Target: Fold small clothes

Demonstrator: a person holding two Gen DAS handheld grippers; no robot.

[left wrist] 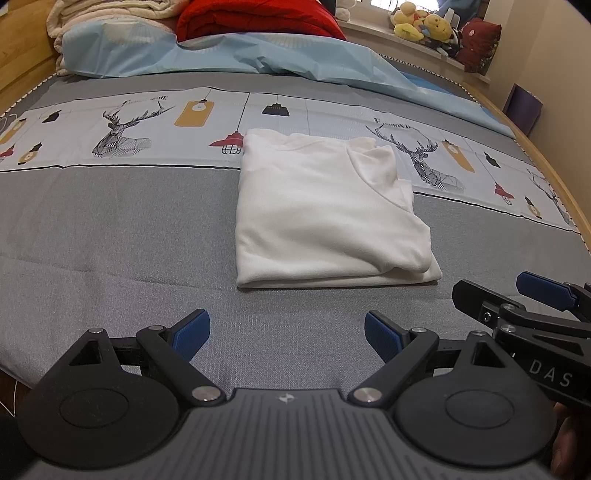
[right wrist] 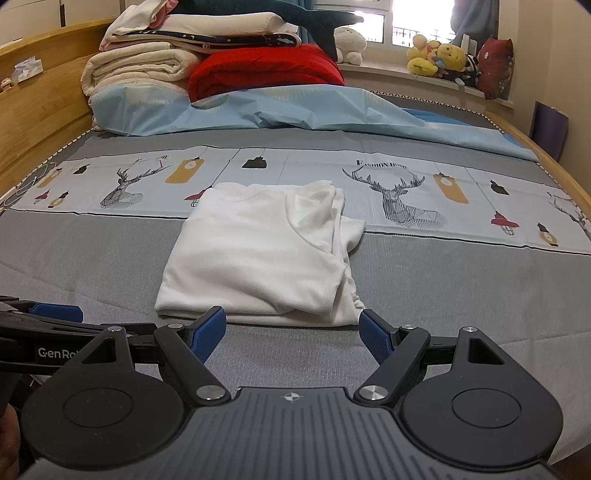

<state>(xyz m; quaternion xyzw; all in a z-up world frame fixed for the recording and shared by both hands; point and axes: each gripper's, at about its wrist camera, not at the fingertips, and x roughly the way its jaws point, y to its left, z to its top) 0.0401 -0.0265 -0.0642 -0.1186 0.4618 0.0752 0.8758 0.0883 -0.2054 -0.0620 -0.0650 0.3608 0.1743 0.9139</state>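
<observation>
A white small garment [left wrist: 325, 214] lies folded into a rough rectangle on the grey bed cover [left wrist: 110, 240], its folded-over sleeve part on the right. It also shows in the right wrist view [right wrist: 258, 254]. My left gripper [left wrist: 287, 338] is open and empty, hovering just in front of the garment's near edge. My right gripper [right wrist: 293, 338] is open and empty, right at the garment's near edge. The right gripper also shows at the right edge of the left wrist view [left wrist: 524, 299]. The left gripper shows at the left edge of the right wrist view [right wrist: 44, 317].
A light blue sheet [left wrist: 236, 55], a red blanket [left wrist: 255, 20] and stacked folded bedding [right wrist: 166, 48] lie at the far end of the bed. Plush toys [right wrist: 439, 55] sit on the window sill. A wooden headboard [right wrist: 40, 96] runs along the left.
</observation>
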